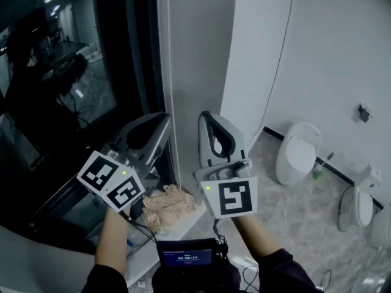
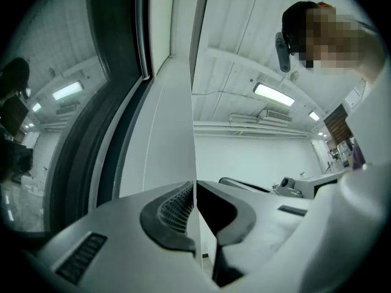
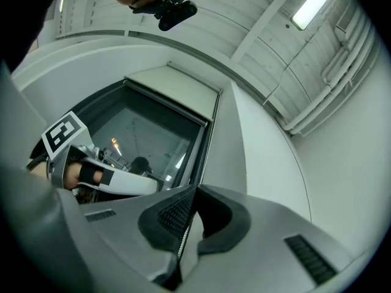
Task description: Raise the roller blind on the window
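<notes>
A thin bead chain (image 1: 173, 72) hangs down the pale wall strip beside the dark window (image 1: 91, 72). My left gripper (image 1: 165, 119) points up at it with its jaws together; in the left gripper view (image 2: 195, 183) a fine pale line runs through the seam between them. My right gripper (image 1: 204, 116) stands upright just to the right, a little nearer me. In the right gripper view (image 3: 195, 188) its jaws are closed, and the bead chain (image 3: 182, 240) shows between the pads and runs up the window frame. A pale blind panel (image 3: 174, 84) sits at the window's top.
A crumpled beige cloth (image 1: 168, 203) lies on the sill below the grippers. A small screen device (image 1: 186, 256) hangs at my chest. White toilets (image 1: 297, 151) stand on the marble floor at the right, against the white wall.
</notes>
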